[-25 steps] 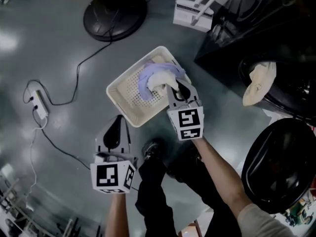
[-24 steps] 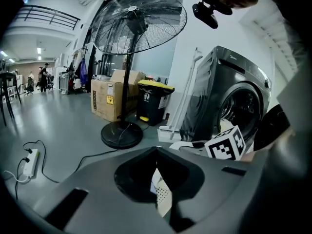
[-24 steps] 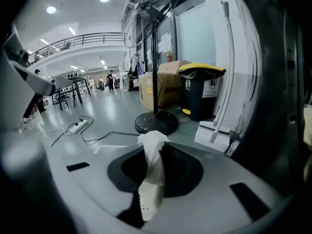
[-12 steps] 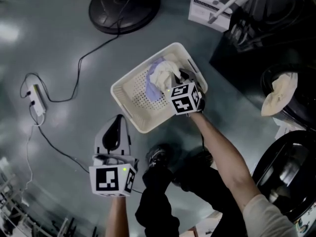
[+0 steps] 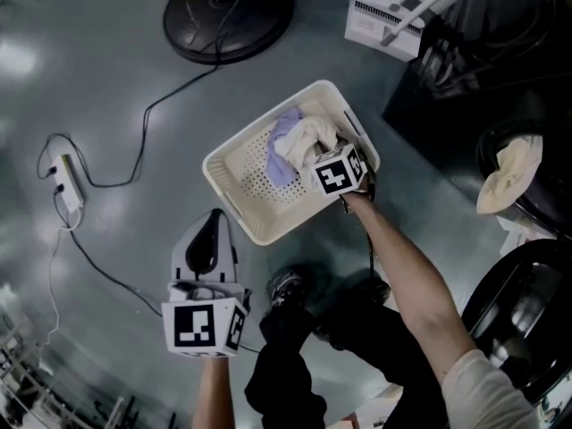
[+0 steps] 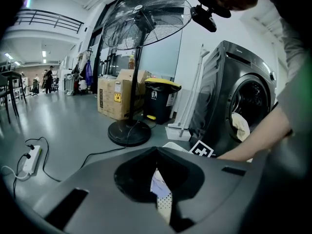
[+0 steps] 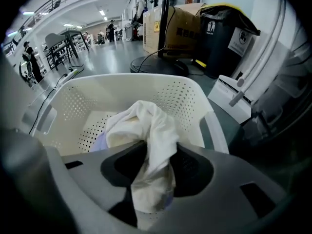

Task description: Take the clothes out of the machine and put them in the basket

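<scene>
Cream basket (image 5: 234, 172), pierced in regular rows of small round holes. In it, white cloth (image 5: 308, 138) and pale lavender cloth (image 5: 280, 150). Glossy grey floor (image 5: 116, 70) with pale light patches. Black fan base (image 5: 228, 3); black cable (image 5: 147, 107); white power strip (image 5: 70, 186). Dark grey washing machine (image 6: 229, 91), cream cloth (image 5: 511, 172) at its door. Black bin (image 6: 161, 101), yellow lid. Brown cardboard boxes (image 6: 114, 99). Black trousers (image 5: 281, 374). Left gripper (image 5: 214, 214): light grey shell, black inner hollow, black-and-white square markers on cube.

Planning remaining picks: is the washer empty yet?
Not empty. A cream cloth hangs over the rim of the washer at its open port; whether more lies deeper in the drum cannot be told.
</scene>
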Action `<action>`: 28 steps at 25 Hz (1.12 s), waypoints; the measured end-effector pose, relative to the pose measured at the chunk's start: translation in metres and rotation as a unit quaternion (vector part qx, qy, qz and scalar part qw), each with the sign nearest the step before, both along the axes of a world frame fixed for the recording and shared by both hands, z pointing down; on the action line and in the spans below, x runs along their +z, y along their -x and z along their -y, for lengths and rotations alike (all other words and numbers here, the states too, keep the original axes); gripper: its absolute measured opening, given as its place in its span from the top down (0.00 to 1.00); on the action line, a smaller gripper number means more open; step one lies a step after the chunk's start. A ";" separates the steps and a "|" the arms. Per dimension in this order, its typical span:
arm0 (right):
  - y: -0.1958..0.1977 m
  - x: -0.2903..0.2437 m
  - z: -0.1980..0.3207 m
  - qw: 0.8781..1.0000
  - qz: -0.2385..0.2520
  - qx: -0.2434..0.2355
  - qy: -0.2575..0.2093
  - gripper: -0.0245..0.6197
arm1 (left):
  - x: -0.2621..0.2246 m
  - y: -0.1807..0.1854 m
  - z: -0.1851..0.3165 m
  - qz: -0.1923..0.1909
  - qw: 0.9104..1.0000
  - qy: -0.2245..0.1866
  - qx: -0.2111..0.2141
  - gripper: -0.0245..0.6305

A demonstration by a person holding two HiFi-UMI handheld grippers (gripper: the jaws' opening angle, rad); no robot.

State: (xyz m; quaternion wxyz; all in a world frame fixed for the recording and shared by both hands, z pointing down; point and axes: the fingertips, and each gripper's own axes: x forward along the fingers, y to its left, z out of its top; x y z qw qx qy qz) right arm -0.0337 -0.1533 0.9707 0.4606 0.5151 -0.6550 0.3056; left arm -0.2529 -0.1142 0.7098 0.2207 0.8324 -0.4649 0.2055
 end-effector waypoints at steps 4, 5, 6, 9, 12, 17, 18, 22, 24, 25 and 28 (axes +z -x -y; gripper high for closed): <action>-0.003 -0.030 0.000 0.998 0.016 0.003 -0.052 0.42 | -0.016 -0.012 -0.005 0.006 1.000 0.004 0.016 0.93; -0.004 -0.042 0.000 0.998 0.021 0.005 -0.067 0.41 | -0.023 -0.015 -0.006 0.006 1.000 0.005 0.021 0.93; -0.004 -0.055 0.001 0.996 0.028 0.008 -0.079 0.41 | -0.031 -0.019 -0.007 0.006 1.000 0.005 0.025 0.93; 0.000 -0.100 0.003 0.992 0.052 0.013 -0.110 0.41 | -0.054 -0.031 -0.010 0.005 0.999 0.009 0.039 0.93; 0.005 -0.148 -0.004 0.987 0.073 0.013 -0.143 0.41 | -0.076 -0.045 -0.016 0.005 0.999 0.015 0.048 0.93; 0.002 -0.233 -0.024 0.977 0.088 0.038 -0.191 0.60 | -0.126 -0.066 -0.008 0.001 0.998 0.009 0.068 0.93; -0.001 -0.251 -0.028 0.975 0.088 0.045 -0.200 0.65 | -0.137 -0.072 -0.005 -0.001 0.997 0.007 0.073 0.93; -0.016 -0.318 -0.047 0.965 0.088 0.075 -0.234 0.85 | -0.173 -0.099 -0.004 -0.008 0.996 0.007 0.091 0.93; -0.024 -0.345 -0.058 0.961 0.094 0.093 -0.245 0.89 | -0.186 -0.116 -0.011 -0.012 0.994 0.010 0.107 0.93; -0.028 -0.358 -0.064 0.958 0.098 0.102 -0.249 0.90 | -0.192 -0.125 -0.014 -0.014 0.993 0.012 0.117 0.93; -0.048 -0.396 -0.076 0.952 0.098 0.120 -0.265 0.92 | -0.211 -0.160 -0.020 -0.022 0.988 0.011 0.150 0.93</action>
